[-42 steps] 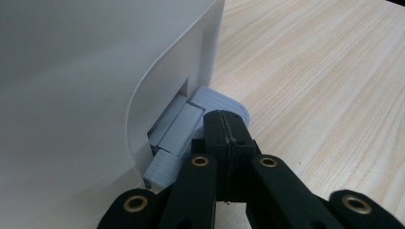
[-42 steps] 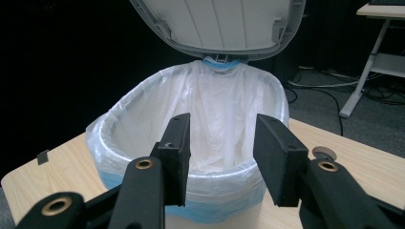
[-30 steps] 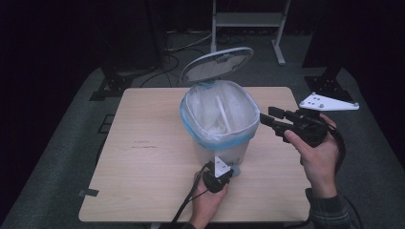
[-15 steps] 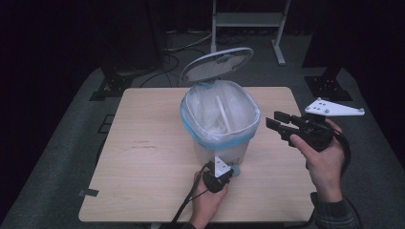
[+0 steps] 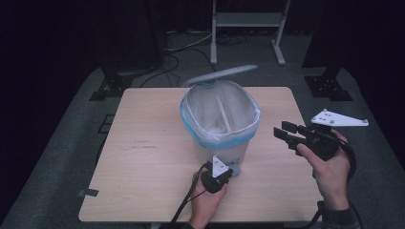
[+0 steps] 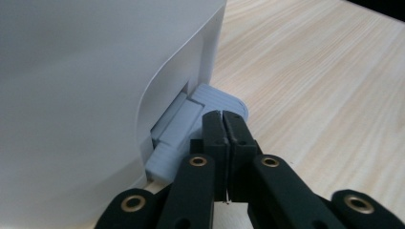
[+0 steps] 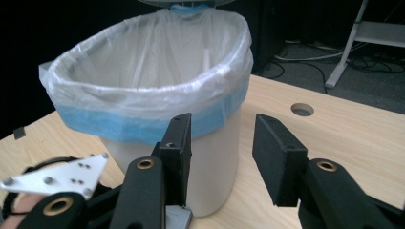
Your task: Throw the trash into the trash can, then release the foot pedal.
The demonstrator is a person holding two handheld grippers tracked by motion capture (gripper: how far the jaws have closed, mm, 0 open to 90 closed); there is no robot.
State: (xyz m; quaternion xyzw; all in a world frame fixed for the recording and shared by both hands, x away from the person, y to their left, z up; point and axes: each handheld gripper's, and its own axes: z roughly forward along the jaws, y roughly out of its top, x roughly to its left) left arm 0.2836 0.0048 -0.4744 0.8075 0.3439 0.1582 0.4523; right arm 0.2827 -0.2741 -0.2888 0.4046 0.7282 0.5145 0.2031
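Observation:
A white pedal bin [image 5: 223,143] stands mid-table with its grey lid [image 5: 220,75] raised and a clear bag with a blue band [image 7: 143,119] folded over the rim. My left gripper [image 5: 223,172] is shut, its jaws pressed together on top of the grey foot pedal [image 6: 210,102] at the bin's base. The pedal [image 5: 235,168] sits at the bin's front. To the right of the bin my right gripper [image 5: 282,130] hovers open, nothing between its fingers, pointing at the bin's side [image 7: 210,162]. A white strip lies inside the bin [image 5: 224,114].
The wooden table [image 5: 143,162] has a round cable hole [image 7: 302,109] behind the bin. A metal stand [image 5: 248,21] and cables lie on the dark floor beyond the far edge. Black stand feet [image 5: 327,86] sit off the table's right corner.
My right gripper has drawn back to the right and slightly toward the person, away from the bin. The left gripper stays on the pedal and the lid stays up.

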